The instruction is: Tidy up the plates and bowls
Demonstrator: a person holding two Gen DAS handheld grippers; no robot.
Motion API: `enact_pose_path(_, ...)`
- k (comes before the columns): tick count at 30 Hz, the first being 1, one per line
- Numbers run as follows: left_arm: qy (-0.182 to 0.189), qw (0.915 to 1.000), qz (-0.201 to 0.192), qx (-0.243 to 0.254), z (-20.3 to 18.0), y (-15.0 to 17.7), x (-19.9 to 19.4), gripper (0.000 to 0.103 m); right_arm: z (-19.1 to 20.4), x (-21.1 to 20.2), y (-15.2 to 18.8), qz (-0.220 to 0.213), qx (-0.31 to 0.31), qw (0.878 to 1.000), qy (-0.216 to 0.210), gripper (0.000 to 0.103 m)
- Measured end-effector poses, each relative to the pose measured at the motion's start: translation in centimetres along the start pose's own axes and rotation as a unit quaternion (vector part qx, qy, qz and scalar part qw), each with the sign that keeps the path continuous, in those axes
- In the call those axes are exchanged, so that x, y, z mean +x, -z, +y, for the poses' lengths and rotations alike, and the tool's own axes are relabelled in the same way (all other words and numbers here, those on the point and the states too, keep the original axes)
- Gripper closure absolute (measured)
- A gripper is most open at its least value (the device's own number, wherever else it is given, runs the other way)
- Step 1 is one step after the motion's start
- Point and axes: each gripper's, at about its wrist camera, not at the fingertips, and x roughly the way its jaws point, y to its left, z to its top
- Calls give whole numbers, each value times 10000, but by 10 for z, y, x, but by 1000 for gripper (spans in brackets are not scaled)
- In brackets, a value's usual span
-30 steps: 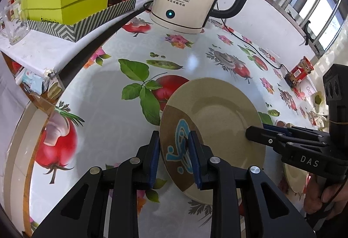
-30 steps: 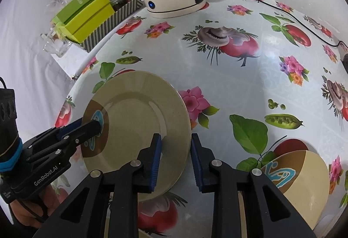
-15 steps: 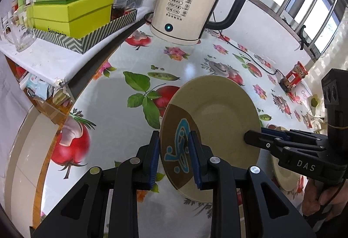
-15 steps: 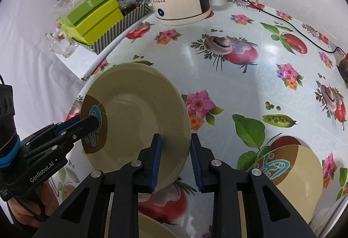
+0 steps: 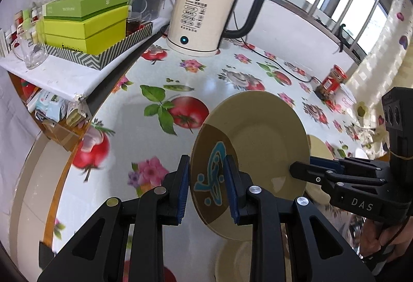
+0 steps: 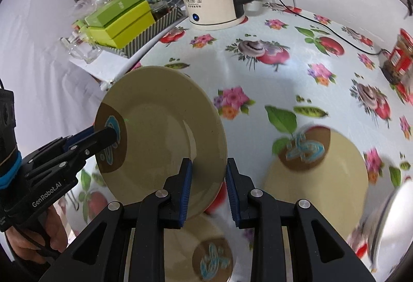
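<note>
Your left gripper [image 5: 206, 185] and right gripper [image 6: 208, 185] each pinch opposite rims of the beige plate [image 5: 260, 153], lifted at frame centre above the tablecloth [image 5: 219, 80].

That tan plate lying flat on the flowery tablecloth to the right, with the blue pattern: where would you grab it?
By its thin rim. The tan plate lies flat on the tablecloth, so probably come in low from its open near edge, one finger over and one under the lip.
</note>
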Motion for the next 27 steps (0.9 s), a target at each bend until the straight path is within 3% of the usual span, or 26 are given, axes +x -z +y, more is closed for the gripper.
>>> enact_pose_path(17,36,9986,380,354,-30,78,-33,76,10,-37,99,197,118,9995,202,78)
enact_pose_path(27,102,9963,749,401,-33,101,-15,76,0,-24,121,440,264,9984,252,77)
